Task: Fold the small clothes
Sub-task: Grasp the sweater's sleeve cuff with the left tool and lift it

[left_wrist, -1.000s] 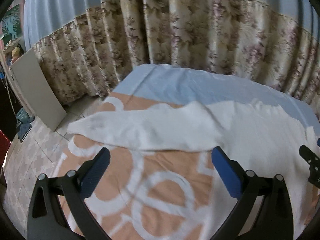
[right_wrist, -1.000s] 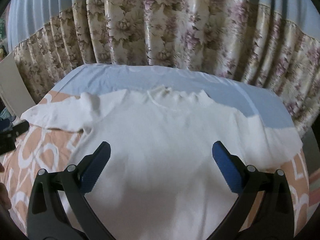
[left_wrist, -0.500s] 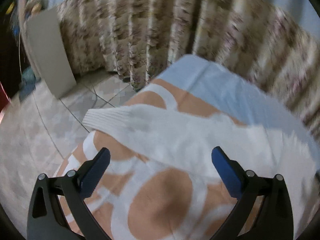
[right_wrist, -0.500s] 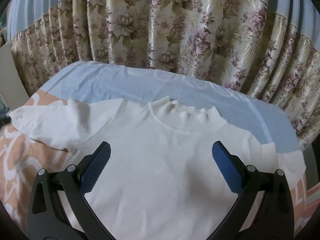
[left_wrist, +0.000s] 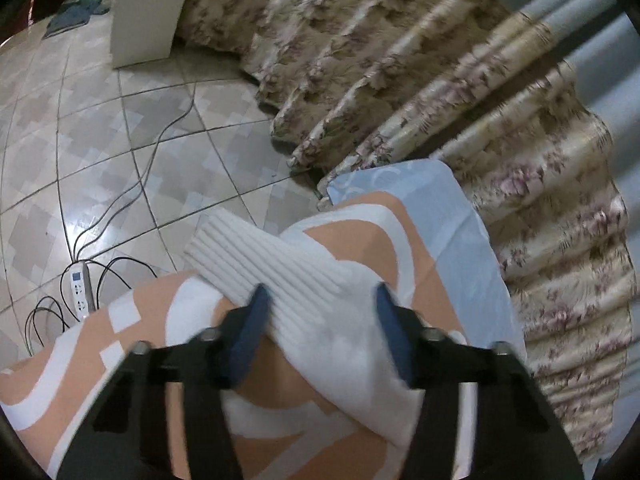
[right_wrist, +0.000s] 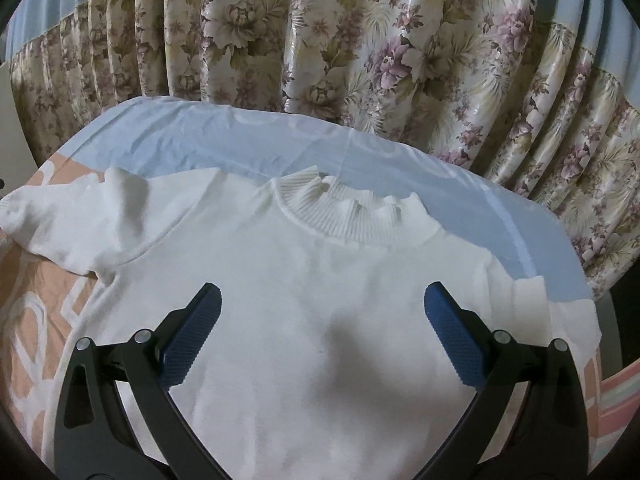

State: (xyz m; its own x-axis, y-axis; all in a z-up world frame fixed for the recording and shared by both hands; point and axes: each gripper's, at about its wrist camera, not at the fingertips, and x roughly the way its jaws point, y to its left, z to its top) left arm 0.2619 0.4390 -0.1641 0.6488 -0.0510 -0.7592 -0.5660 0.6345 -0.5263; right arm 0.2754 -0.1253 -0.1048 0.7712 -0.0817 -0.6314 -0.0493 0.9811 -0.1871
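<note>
A white knit sweater (right_wrist: 320, 300) lies flat on the bed, ribbed collar (right_wrist: 352, 220) toward the curtain, sleeves spread to both sides. In the left wrist view its left sleeve (left_wrist: 280, 276) with a ribbed cuff hangs over the bed's corner. My left gripper (left_wrist: 320, 312) is open, its blue pads on either side of that sleeve just behind the cuff. My right gripper (right_wrist: 320, 320) is open and empty above the sweater's chest.
The bed sheet (left_wrist: 160, 340) is orange and white with a light blue band (right_wrist: 240, 136) along the curtain. A floral curtain (right_wrist: 360, 40) hangs close behind. The tiled floor holds a power strip (left_wrist: 80, 292) with cables and a white board (left_wrist: 148, 8).
My left gripper has swung left and down onto the sleeve's cuff end, jaws narrowing around it. My right gripper has moved forward over the chest toward the collar.
</note>
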